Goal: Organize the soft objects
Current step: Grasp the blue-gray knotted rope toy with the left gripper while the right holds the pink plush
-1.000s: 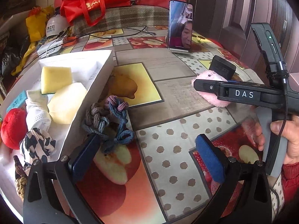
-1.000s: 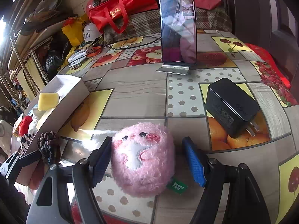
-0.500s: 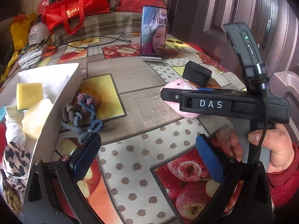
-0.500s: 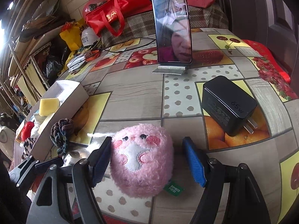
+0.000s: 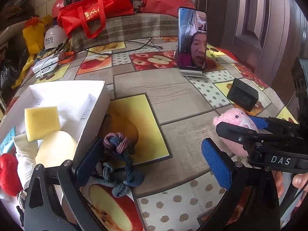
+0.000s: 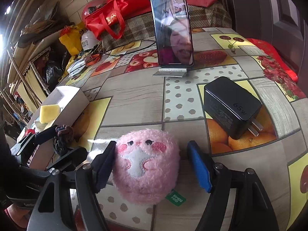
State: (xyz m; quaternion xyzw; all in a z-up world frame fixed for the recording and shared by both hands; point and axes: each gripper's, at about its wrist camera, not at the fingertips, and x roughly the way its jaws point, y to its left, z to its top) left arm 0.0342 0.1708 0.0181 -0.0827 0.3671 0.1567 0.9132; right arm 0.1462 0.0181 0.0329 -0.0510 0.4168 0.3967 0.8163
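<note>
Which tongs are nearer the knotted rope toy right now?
Left. The left tongs sit open around the knotted rope toy beside the white box; the right tongs straddle the pink plush, farther across the table.

Bright daylight, perhaps leftward; fisheye-warped dark edges.

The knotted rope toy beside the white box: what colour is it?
Mixed strands of blue, grey and dull purple on the rope toy; left wrist view shows it best.
</note>
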